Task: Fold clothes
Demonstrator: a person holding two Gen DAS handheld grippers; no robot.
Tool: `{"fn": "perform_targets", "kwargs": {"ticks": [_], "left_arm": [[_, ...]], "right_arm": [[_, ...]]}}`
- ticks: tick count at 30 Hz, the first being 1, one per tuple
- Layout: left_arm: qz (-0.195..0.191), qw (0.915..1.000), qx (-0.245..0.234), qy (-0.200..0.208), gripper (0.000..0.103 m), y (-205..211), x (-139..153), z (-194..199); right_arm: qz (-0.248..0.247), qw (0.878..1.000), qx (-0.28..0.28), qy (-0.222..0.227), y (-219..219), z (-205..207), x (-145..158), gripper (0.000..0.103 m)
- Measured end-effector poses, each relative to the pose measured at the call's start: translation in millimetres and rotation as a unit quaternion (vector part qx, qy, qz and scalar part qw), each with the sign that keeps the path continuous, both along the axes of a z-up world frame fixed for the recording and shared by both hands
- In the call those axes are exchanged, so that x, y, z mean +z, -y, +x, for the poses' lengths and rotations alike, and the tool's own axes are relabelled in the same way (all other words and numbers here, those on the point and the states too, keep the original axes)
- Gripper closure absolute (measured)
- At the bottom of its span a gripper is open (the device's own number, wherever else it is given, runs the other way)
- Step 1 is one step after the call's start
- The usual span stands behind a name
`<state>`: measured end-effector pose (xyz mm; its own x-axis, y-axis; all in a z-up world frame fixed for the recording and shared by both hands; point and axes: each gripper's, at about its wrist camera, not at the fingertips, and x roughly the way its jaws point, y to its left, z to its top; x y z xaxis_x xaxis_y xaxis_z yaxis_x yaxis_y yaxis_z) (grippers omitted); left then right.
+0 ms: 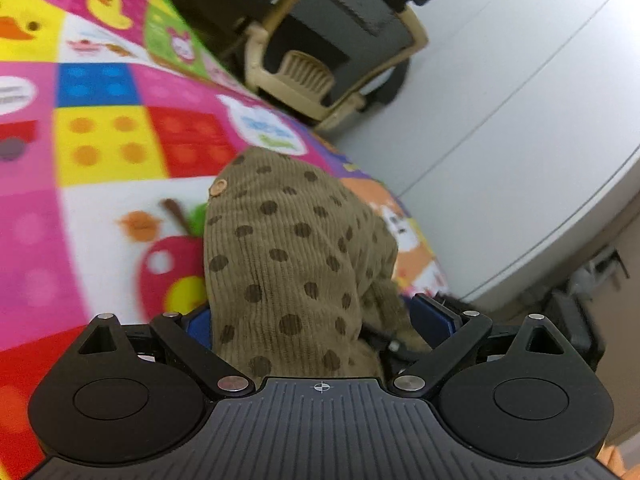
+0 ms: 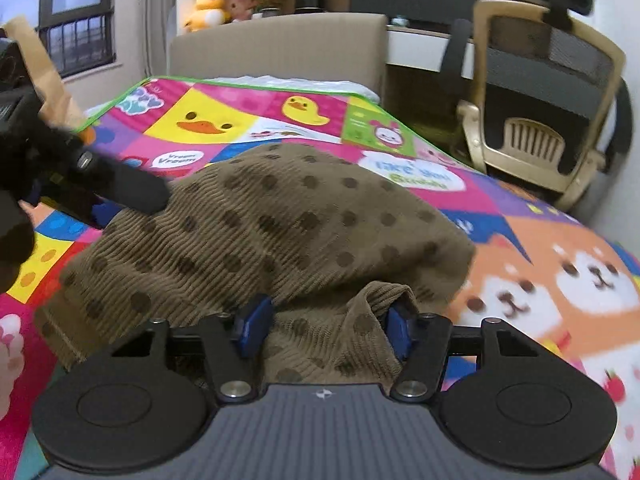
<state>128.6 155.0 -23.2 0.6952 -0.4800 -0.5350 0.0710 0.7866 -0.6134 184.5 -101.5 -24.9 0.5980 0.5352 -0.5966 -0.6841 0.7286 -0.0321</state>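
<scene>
Gripping the dotted garment (image 2: 280, 232), both tongs (image 1: 316, 320) (image 2: 324, 320) hold it near the mat (image 2: 540, 248) edge.

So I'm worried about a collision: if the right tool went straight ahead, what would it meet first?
Most likely the brown dotted corduroy garment bunched between the right tool's fingers and heaped just ahead on the colourful patchwork blanket; depth beyond is unclear.

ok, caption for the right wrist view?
Right gripper holds brown dotted garment over colourful mat; left gripper at far edge.

Left claw (image 1: 320, 320), right claw (image 2: 322, 326): black linkages, blue pads, silver screws, ribbed grey housing, crosshair mark
</scene>
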Motion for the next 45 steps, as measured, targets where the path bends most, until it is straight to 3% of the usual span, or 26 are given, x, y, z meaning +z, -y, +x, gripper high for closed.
{"fn": "perform_targets", "kwargs": {"ticks": [3, 7, 10, 12, 14, 17, 20, 26, 29, 31, 34, 39, 42, 45], "left_arm": [[0.026, 0.9995, -0.004, 0.019, 0.005, -8.3, 8.1, -13.2], [0.051, 0.9945, 0.002, 0.091, 0.005, -15.0, 38.6, -18.5], [0.032, 0.9914, -0.015, 0.126, 0.005, -10.2, 55.4, -4.1], [0.017, 0.9926, -0.028, 0.117, 0.005, 0.2, 51.6, 14.6], [0.001, 0.9933, -0.042, 0.108, 0.005, 10.6, 47.8, 33.2], [-0.001, 0.997, -0.004, 0.077, 0.005, 11.9, 29.6, 60.8], [-0.014, 0.9978, 0.028, 0.059, 0.005, 6.6, 14.0, 80.5], [-0.012, 0.9981, 0.014, 0.058, 0.005, 2.1, 12.9, 82.6], [-0.019, 0.9979, 0.019, 0.059, 0.005, -1.3, 14.5, 71.9], [0.001, 0.9979, 0.022, 0.061, 0.005, -0.8, 19.3, 51.2], [0.059, 0.995, -0.011, 0.08, 0.005, 13.9, 21.9, 20.2], [0.154, 0.9796, -0.067, 0.111, 0.005, 38.5, 26.1, -31.3], [0.199, 0.9687, -0.092, 0.117, 0.005, 50.1, 20.8, -52.8], [0.209, 0.969, -0.087, 0.098, 0.005, 50.6, 8.1, -55.0]], "right_arm": [[-0.022, 1.0, -0.002, 0.008, 4.1, 2.6, 2.8, 0.024], [-0.025, 0.999, -0.031, 0.003, 31.0, 1.9, 9.0, 0.022], [0.002, 0.999, -0.046, 0.01, 51.6, -4.6, 22.3, 0.022], [0.039, 0.998, -0.051, 0.013, 60.5, -4.6, 39.6, 0.026], [0.085, 0.995, -0.051, -0.018, 67.8, 8.0, 54.9, 0.036], [0.123, 0.989, -0.061, -0.063, 65.8, 35.3, 61.4, 0.045], [0.109, 0.99, -0.07, -0.061, 50.0, 53.4, 53.7, 0.045], [0.006, 0.992, -0.116, -0.044, 11.0, 86.0, 5.7, 0.042], [-0.001, 0.99, -0.134, -0.048, 15.4, 86.9, 1.5, 0.04], [0.006, 0.991, -0.131, -0.032, 25.7, 70.8, 13.7, 0.04], [0.0, 0.996, -0.093, 0.009, 42.4, 33.5, 28.8, 0.04], [-0.033, 0.997, -0.023, 0.07, 59.1, -37.8, 37.8, 0.04], [-0.077, 0.991, 0.003, 0.108, 54.8, -76.2, 28.8, 0.04], [-0.138, 0.98, 0.025, 0.143, 42.7, -101.2, 12.0, 0.042]]}}
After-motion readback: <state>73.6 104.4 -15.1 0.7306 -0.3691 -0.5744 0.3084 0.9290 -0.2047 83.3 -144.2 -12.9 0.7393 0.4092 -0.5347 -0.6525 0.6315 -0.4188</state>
